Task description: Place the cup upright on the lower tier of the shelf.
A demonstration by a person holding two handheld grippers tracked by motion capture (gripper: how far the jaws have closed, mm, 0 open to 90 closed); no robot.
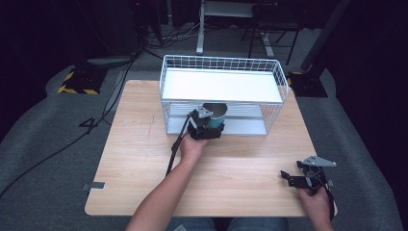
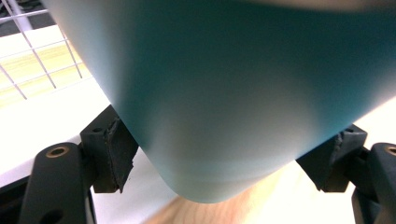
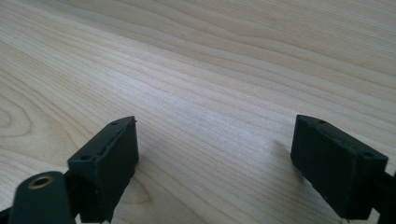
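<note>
High view: left tongs (image 1: 210, 126) clamp teal cup (image 1: 214, 117), grey inside; right tongs (image 1: 294, 176) wide apart, hold nothing.

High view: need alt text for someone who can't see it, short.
A person's left gripper holds a teal cup at the open front of a white wire rack on a wooden table. The right gripper rests near the table's right front corner, its fingers apart with nothing between them.

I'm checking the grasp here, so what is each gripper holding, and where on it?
The left gripper clamps the teal cup across its lower body, near the base, at the wire rack. The right gripper is open over the table, holding nothing.
</note>
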